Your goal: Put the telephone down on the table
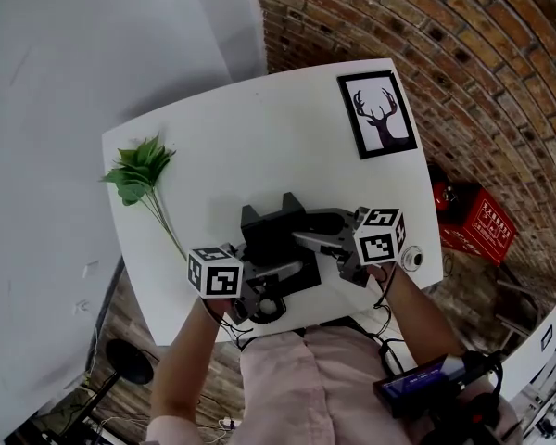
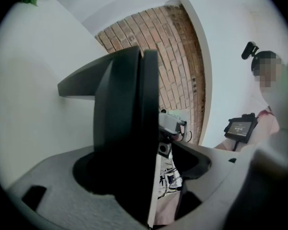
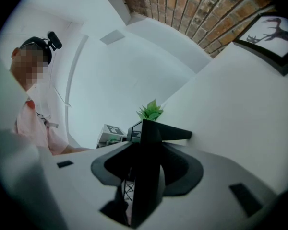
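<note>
Near the front edge of the tabletop (image 1: 259, 137), the left gripper (image 1: 280, 281) is spread around the telephone (image 1: 271, 235) — seemingly without pressing it — while the right gripper (image 1: 308, 241) is clamped on its other side. Set-down looks nearly done; the right grip is to be released next.

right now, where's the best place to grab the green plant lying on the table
Probably the bare stem of the green plant, below the leaves. It lies flat on the table, slanting toward the near edge, so come from above with the jaws across it; the leaves spread wide and look soft.
</note>
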{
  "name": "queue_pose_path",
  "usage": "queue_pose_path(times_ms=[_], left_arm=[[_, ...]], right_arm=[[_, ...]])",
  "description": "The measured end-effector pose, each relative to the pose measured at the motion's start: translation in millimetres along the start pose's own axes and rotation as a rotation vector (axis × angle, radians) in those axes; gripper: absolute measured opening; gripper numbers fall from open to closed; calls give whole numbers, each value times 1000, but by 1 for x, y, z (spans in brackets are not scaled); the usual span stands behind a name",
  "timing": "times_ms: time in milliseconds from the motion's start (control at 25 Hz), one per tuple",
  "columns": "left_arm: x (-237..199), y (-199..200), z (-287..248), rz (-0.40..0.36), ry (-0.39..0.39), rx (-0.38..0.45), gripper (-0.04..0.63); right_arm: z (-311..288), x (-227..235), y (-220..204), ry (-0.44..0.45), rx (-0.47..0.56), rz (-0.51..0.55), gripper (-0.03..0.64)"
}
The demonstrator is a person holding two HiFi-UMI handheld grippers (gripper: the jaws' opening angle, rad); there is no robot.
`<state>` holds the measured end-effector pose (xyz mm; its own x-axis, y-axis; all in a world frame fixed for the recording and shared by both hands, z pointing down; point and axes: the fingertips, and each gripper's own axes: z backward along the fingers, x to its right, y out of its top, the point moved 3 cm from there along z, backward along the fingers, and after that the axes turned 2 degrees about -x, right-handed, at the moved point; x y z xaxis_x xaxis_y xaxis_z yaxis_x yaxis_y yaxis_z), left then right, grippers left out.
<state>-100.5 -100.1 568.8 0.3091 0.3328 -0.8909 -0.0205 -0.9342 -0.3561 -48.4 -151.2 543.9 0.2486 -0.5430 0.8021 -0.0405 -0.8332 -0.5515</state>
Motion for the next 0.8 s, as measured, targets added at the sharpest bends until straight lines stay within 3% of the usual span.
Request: queue_pose_path(times_ms=[40, 240, 560, 800], left_arm=[[2, 1, 0, 6, -8, 16, 393], [-1, 4, 7, 6, 53, 65, 458], [-9, 3, 49, 10, 206, 177, 474], [7, 6, 89, -93, 354, 324, 476]], right_arm=[[0, 0, 0, 7, 4, -5, 178], [-2, 1, 0, 23, 5, -3, 172], [-3, 1, 0, 5, 11, 19, 182], [8, 0, 5, -82, 18, 52, 300]])
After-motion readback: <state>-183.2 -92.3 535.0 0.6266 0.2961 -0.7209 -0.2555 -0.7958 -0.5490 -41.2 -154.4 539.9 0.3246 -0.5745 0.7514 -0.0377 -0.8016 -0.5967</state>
